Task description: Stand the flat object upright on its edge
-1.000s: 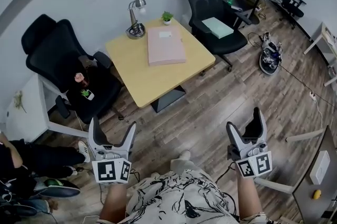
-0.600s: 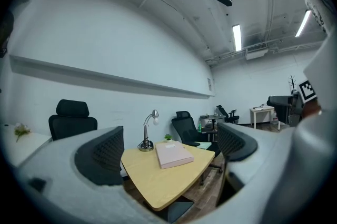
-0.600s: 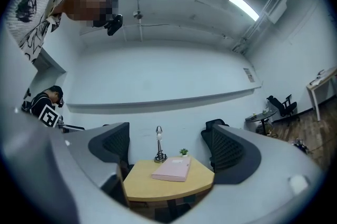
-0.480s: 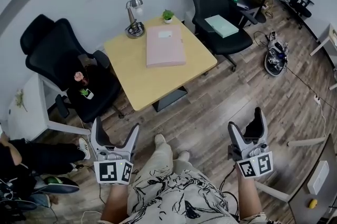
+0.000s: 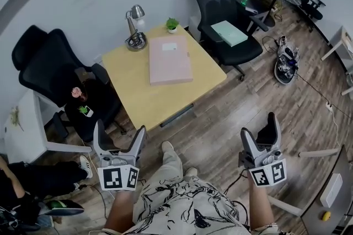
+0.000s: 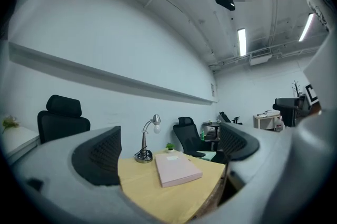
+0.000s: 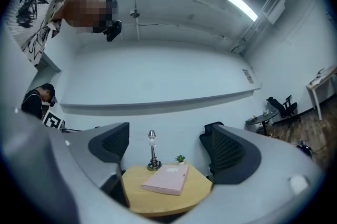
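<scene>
The pink folder (image 5: 170, 59) lies flat on the yellow counter (image 5: 138, 93), toward its far side, with a white label near its far edge. Close by on the counter, a silver desk lamp (image 5: 134, 27) stands at the far left corner. A small potted plant (image 5: 172, 24) stands just past the folder's far edge.

The left gripper (image 5: 119, 132) and the right gripper (image 5: 258, 128) are held low in front of the person, over the wooden floor (image 5: 220, 112). They are well apart from the counter and from each other, and both point toward the counter. In each gripper view the jaws stand wide apart and hold nothing, and the folder shows far off through the gap.

A black office chair (image 5: 47, 65) stands at the counter's left. Another black chair (image 5: 220, 2) stands at its right, with a pale green folder (image 5: 229, 33) lying on its seat.
</scene>
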Demonstrator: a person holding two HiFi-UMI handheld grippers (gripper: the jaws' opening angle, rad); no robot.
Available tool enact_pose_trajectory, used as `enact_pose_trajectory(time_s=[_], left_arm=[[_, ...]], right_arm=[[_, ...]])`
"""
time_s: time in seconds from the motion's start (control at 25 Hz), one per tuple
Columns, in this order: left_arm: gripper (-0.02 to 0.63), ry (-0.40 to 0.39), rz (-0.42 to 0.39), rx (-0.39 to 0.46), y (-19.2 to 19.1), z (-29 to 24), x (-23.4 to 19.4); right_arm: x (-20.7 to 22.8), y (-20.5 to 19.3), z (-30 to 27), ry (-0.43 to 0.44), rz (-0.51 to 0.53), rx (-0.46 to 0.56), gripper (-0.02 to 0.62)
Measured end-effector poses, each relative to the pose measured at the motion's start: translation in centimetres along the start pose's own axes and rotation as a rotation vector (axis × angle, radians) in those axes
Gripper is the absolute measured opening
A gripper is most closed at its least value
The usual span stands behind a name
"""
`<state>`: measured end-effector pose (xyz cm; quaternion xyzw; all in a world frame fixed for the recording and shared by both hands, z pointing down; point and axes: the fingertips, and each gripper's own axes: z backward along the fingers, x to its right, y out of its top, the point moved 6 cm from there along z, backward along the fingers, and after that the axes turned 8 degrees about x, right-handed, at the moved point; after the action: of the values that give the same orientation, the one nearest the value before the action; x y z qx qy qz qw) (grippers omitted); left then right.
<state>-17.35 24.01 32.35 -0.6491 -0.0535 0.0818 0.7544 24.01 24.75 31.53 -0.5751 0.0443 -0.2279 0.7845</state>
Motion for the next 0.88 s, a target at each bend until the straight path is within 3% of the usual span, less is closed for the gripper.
enact_pose_trajectory(time_s=[0.52, 0.88], left_arm=[[0.572, -0.037, 0.012, 0.006, -0.9, -10.8, -6.2], [0.571, -0.075, 0.036, -0.033, -2.6, -14.6, -9.3]], right_arm=[[0.0, -2.5, -12.0, 0.007, 0.047, 0.001, 0.483], [-1.0, -4.6, -15.7, -0.003, 0.052, -0.032, 0.483]])
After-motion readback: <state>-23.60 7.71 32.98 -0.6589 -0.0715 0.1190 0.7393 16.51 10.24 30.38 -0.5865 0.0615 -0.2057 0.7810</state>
